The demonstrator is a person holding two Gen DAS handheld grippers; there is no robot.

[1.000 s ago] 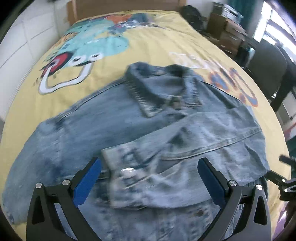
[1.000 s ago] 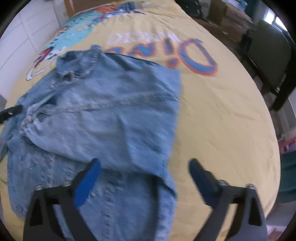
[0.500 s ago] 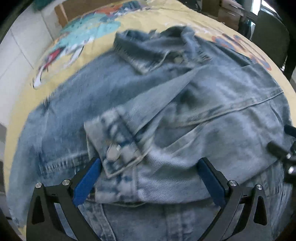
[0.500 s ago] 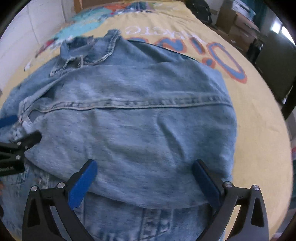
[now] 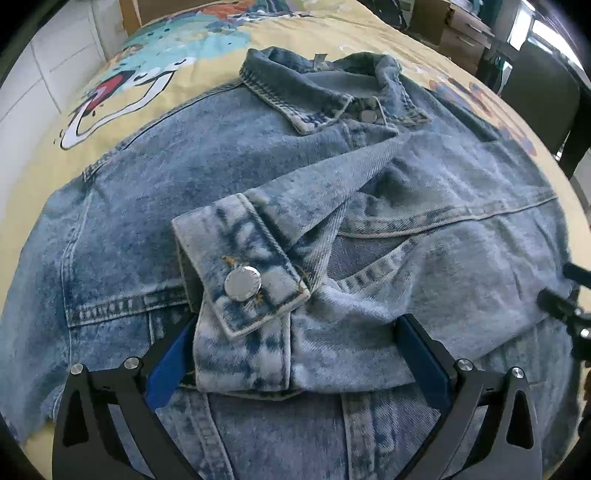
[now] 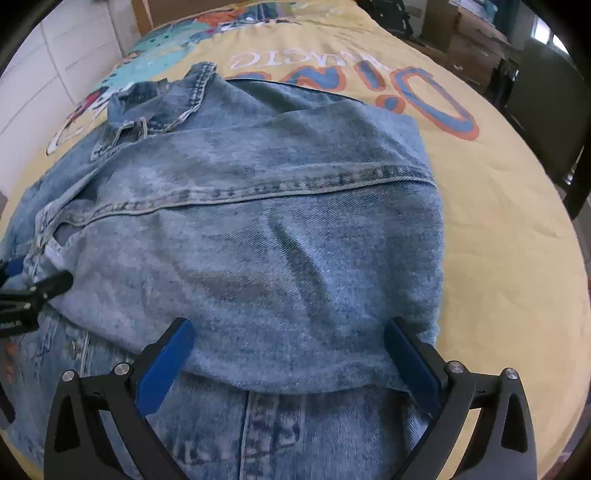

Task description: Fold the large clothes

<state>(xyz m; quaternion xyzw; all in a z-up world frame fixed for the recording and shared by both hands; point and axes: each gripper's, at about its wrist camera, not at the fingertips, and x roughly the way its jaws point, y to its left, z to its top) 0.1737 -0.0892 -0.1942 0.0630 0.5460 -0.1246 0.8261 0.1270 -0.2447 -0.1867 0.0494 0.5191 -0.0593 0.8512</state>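
A light blue denim jacket (image 5: 207,173) lies on the bed, collar (image 5: 295,99) at the far end. Its right side and sleeve are folded across the front; the sleeve cuff (image 5: 240,266) with a metal button lies at the centre. My left gripper (image 5: 295,354) is open and straddles the cuff end of the folded sleeve, low over the cloth. In the right wrist view the jacket (image 6: 277,240) fills the middle; my right gripper (image 6: 288,354) is open and straddles the lower edge of the folded panel. The left gripper's tip (image 6: 33,291) shows at the left edge.
The jacket lies on a yellow cartoon-print bedsheet (image 6: 498,229). A white tiled wall (image 5: 48,74) runs along the left. A dark chair (image 6: 554,110) and cardboard boxes (image 5: 454,26) stand off the bed's right side.
Both grippers have moved forward and down onto the jacket, which now fills each view. They stayed open. The folded sleeve and panel lie where they were.
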